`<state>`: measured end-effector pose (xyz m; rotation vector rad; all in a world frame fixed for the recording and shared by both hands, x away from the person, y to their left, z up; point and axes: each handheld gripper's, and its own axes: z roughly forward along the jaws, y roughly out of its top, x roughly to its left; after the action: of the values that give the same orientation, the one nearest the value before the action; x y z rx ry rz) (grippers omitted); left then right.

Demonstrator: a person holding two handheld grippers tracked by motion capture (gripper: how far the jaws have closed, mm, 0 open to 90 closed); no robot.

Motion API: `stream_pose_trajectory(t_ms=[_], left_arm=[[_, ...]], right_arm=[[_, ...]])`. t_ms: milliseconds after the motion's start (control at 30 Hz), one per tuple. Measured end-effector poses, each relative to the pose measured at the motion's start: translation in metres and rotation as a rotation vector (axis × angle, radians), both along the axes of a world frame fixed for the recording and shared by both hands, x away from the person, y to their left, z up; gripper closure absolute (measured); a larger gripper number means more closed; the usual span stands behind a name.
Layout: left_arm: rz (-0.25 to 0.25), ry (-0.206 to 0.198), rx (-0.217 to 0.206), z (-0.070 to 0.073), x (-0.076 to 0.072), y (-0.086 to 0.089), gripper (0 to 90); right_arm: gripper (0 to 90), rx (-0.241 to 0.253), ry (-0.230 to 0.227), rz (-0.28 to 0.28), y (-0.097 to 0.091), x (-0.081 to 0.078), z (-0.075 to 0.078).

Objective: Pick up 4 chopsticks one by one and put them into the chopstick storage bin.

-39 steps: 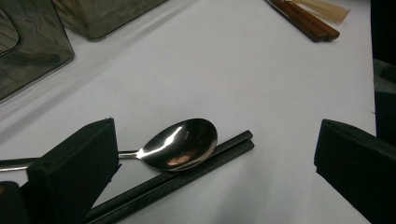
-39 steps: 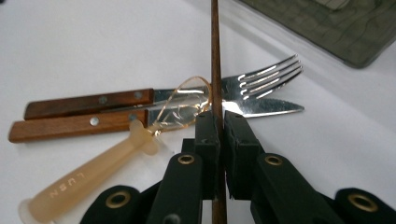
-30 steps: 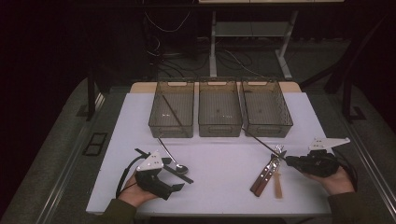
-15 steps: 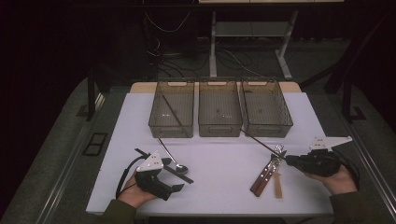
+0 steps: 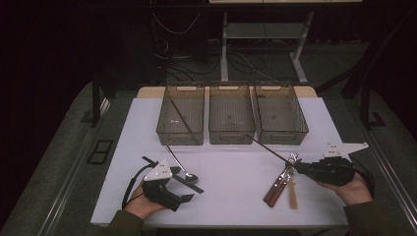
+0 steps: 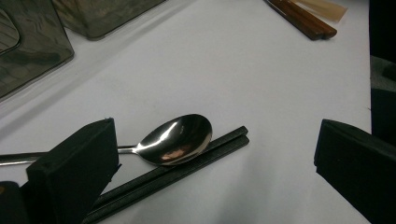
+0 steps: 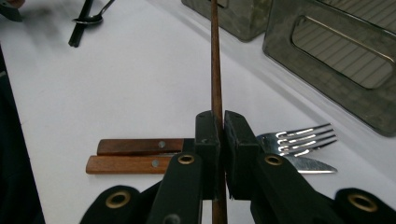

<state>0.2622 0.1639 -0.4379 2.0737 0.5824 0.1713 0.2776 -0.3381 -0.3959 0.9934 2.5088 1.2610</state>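
Right gripper view: brown chopstick [image 7: 215,60] clamped in right hand-held gripper [image 7: 221,140].

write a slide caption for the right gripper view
Right hand-held gripper shut on a brown chopstick above fork.

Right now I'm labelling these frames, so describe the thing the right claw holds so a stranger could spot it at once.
On the white table, look near the right edge, where the right claw is shut on a thin brown wooden chopstick. It slants toward the three smoky plastic bins. Unlike the wood-handled fork and knife lying beside it, it is held up.
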Motion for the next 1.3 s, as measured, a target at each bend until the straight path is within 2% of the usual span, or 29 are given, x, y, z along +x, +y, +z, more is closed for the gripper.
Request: stream_pose_trajectory(t_ms=[300,800,1300], left_arm=[[0.006,-0.001,-0.007,0.001,0.000,0.001,0.0],[0.014,0.002,-0.017,-0.001,0.001,0.001,0.0],[0.019,-0.003,-0.018,-0.002,0.003,-0.002,0.0]], right_arm=[[84.9,0.002,-0.006,0.010,0.014,0.006,0.006],[84.8,0.014,-0.015,0.018,0.049,0.031,0.020],[84.8,0.019,-0.013,0.030,0.083,0.050,0.025]])
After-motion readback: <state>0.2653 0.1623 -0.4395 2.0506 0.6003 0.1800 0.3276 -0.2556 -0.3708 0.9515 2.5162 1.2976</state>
